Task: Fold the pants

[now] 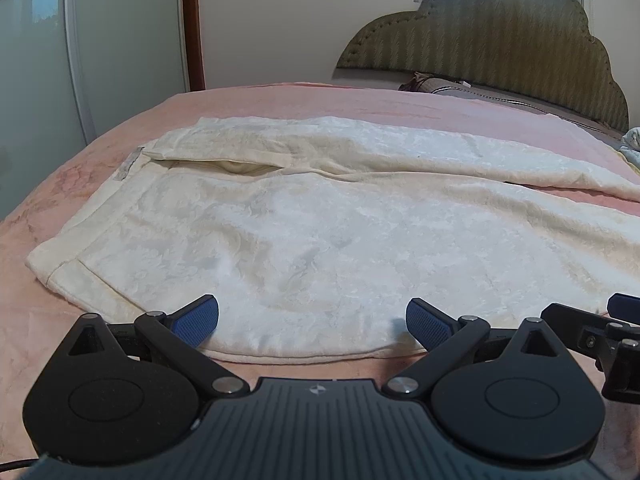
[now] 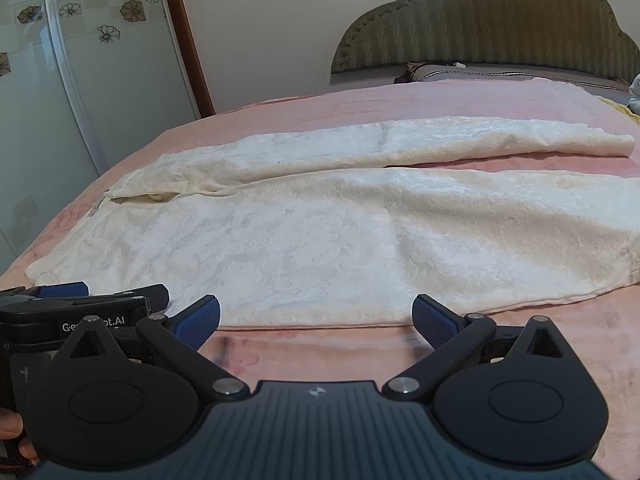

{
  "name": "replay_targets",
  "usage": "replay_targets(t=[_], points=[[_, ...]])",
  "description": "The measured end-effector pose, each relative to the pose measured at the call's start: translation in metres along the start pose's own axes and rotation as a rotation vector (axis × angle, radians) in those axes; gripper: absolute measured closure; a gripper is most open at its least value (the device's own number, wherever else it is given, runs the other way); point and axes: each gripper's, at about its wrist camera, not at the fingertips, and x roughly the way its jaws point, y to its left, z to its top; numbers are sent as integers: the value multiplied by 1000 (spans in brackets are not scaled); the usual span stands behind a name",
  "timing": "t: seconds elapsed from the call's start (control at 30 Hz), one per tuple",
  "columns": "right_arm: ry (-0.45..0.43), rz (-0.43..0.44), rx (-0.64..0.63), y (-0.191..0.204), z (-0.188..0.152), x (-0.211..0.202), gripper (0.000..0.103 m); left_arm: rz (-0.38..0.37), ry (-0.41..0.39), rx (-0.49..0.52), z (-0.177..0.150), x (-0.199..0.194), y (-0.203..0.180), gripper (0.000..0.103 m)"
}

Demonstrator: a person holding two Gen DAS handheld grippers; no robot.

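Cream textured pants (image 1: 320,216) lie flat on a pink bed, waistband at the left, both legs running to the right; they also show in the right wrist view (image 2: 340,224). My left gripper (image 1: 312,326) is open and empty, its blue pads over the near hem edge of the pants close to the waist. My right gripper (image 2: 316,322) is open and empty, just short of the near edge of the front leg. Each gripper shows at the side of the other's view: the right one (image 1: 600,332), the left one (image 2: 80,304).
The pink bedspread (image 2: 360,360) covers the bed. A green padded headboard (image 1: 500,36) and a pillow (image 1: 440,86) are at the far right. A glass sliding door (image 2: 60,80) and brown door frame (image 2: 184,32) stand at the left, beyond the bed's edge.
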Motion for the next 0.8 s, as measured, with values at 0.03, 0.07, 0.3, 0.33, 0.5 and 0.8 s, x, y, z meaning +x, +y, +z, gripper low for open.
replay_targets(t=[0.03, 0.07, 0.3, 0.33, 0.5, 0.8], points=[[1, 0, 1, 0, 0, 0, 0, 0, 1, -1, 0, 0, 0, 1], [2, -1, 1, 0, 1, 1, 0, -1, 2, -2, 0, 0, 1, 1], [-45, 71, -93, 9, 13, -1, 0, 10, -46, -20, 13, -5, 12, 1], [-65, 87, -141, 13, 17, -1, 0, 20, -65, -21, 16, -6, 15, 1], [-201, 73, -327, 36, 51, 7, 0, 97, -160, -18, 39, -4, 33, 1], [-171, 221, -430, 53, 140, 104, 1, 72, -121, -111, 62, 42, 61, 1]])
